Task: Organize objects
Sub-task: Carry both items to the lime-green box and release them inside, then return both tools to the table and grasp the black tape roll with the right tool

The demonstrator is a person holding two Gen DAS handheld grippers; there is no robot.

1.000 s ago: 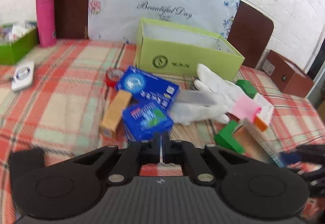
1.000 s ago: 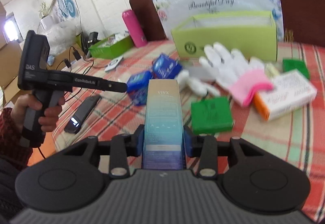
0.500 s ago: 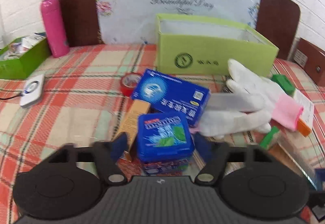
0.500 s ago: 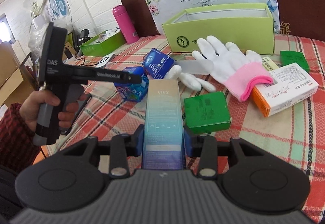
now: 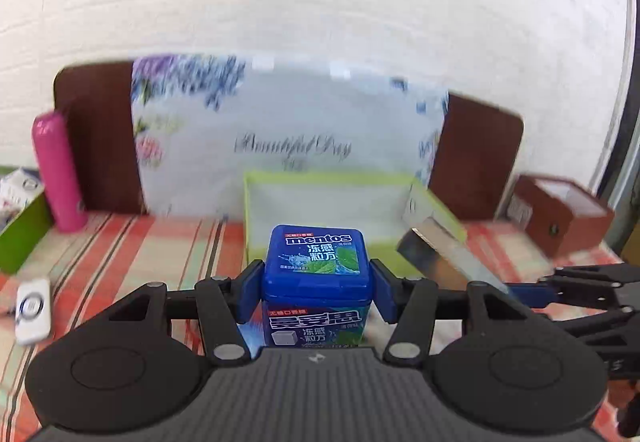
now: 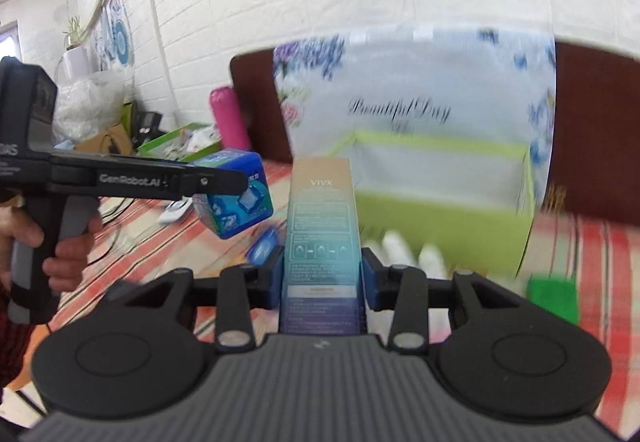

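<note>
blue mentos box (image 5: 316, 274) in left gripper (image 5: 316, 292)

Desk under a red-and-green plaid cloth (image 5: 132, 254)

On it: an open lime-green box (image 5: 256, 234) at the far centre, a pink bottle (image 5: 58, 173) far left beside a green tray (image 5: 20, 238), a small white device (image 5: 34, 310) near left, a green packet (image 6: 554, 298) right.

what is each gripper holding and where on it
Left gripper: blue mentos box, pinched at its sides near the lid. Right gripper: tall VIVX box, clamped across its lower sides.
</note>
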